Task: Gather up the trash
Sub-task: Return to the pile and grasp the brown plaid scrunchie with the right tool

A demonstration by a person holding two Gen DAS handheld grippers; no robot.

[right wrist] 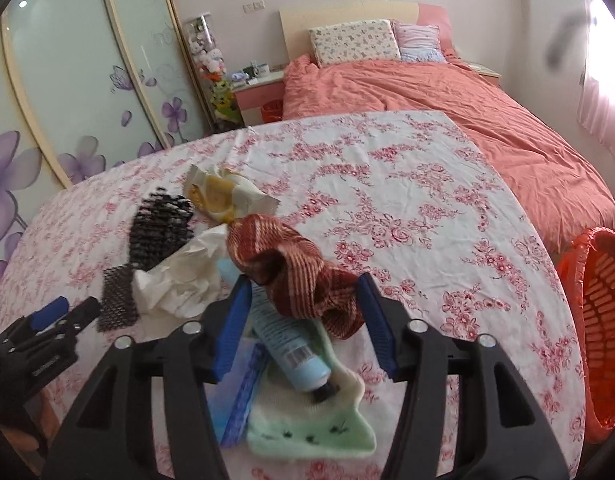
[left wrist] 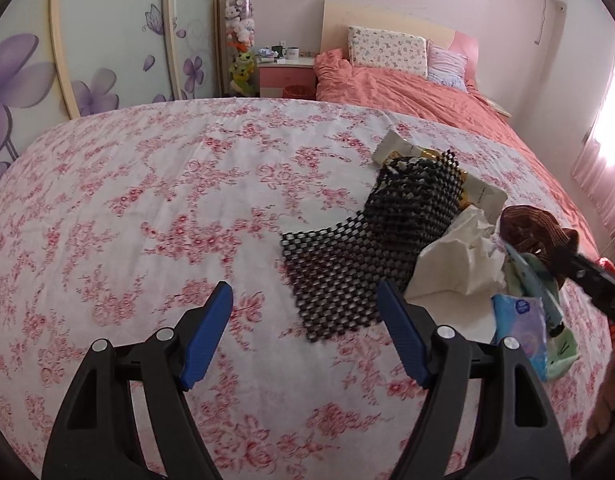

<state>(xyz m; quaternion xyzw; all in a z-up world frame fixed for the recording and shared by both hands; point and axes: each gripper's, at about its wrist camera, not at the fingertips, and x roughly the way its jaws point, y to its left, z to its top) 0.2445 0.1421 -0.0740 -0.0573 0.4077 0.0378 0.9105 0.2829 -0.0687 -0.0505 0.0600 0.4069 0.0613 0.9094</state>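
A pile of trash lies on the floral tablecloth [left wrist: 147, 200]: a black mesh mat [left wrist: 367, 248], a yellow-white wrapper [right wrist: 223, 192], crumpled white tissue [right wrist: 179, 280], a red-brown striped cloth [right wrist: 291, 264], a pale blue tube [right wrist: 291, 344], a green cloth [right wrist: 307, 428] and a blue tissue pack [left wrist: 523, 328]. My right gripper [right wrist: 303, 280] is shut on the striped cloth, one blue pad on each side of the bunch. My left gripper [left wrist: 305, 300] hangs open over bare tablecloth, its right finger at the mat's near edge, nothing between the pads.
An orange plastic basket [right wrist: 611, 320] stands past the table's right edge. Behind the table are a bed with a salmon duvet [right wrist: 467, 120] and a pink nightstand [left wrist: 285, 72]. Wardrobe doors with purple flowers [left wrist: 47, 80] line the left.
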